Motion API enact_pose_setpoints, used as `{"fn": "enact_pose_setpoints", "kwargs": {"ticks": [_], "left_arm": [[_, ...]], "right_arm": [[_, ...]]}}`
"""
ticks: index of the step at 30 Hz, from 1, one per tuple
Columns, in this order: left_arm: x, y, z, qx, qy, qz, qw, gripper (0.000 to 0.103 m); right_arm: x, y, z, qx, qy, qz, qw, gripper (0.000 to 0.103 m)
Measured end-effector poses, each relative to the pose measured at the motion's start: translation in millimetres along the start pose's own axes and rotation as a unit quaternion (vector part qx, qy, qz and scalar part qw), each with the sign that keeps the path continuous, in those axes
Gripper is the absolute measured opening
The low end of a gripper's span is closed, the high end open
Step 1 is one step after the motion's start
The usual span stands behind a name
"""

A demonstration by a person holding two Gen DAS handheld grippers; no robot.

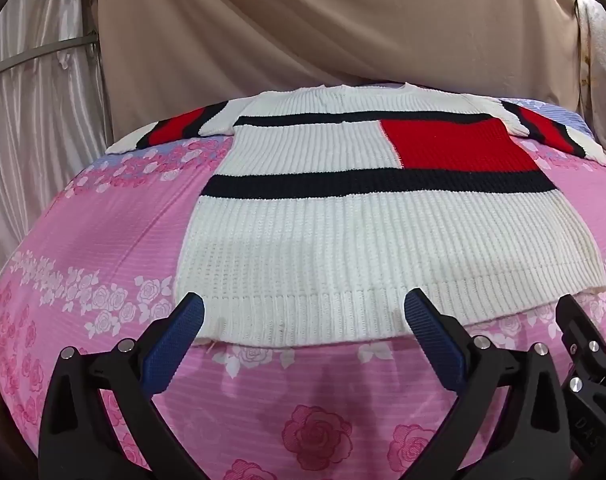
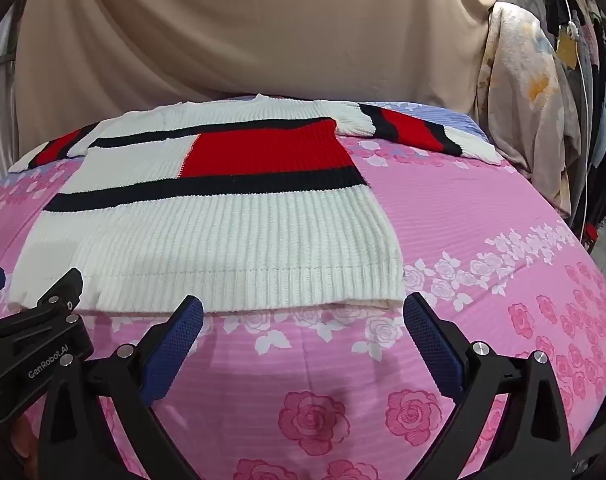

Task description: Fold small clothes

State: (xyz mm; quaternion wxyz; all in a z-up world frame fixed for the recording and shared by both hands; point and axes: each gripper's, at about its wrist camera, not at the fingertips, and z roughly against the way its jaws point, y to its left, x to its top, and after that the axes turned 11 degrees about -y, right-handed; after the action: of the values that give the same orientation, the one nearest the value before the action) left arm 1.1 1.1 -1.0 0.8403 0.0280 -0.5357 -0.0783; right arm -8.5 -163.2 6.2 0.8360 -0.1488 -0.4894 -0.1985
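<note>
A white knit sweater (image 1: 343,240) with black stripes and a red block lies flat on the pink floral bedsheet (image 1: 103,232), sleeves spread to both sides, hem toward me. My left gripper (image 1: 303,312) is open and empty, its blue pads just at the hem's left part. My right gripper (image 2: 303,312) is open and empty, its fingertips just short of the hem's right corner on the sweater (image 2: 231,232). The right gripper's edge shows in the left wrist view (image 1: 583,344); the left gripper's body shows in the right wrist view (image 2: 43,320).
The bedsheet (image 2: 483,240) covers a raised surface that falls away at both sides. A beige curtain (image 1: 303,40) hangs behind. Hanging clothes and a floral cloth (image 2: 523,100) stand at the right.
</note>
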Motion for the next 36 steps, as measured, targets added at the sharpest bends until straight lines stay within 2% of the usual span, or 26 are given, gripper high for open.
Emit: {"fn": "enact_pose_setpoints", "kwargs": {"ticks": [6,36], "left_arm": [[2.9,4.4,-1.3,-0.004,0.009,0.009,0.9999,0.098],[-0.3,2.9,-1.4,0.003,0.004,0.001,1.0,0.098]], "right_arm": [[-0.2,-0.5,1.3,0.002,-0.008,-0.003,1.0,0.098],[-0.5,-0.2,0.9,0.002,-0.004,-0.004,1.0,0.098]]}}
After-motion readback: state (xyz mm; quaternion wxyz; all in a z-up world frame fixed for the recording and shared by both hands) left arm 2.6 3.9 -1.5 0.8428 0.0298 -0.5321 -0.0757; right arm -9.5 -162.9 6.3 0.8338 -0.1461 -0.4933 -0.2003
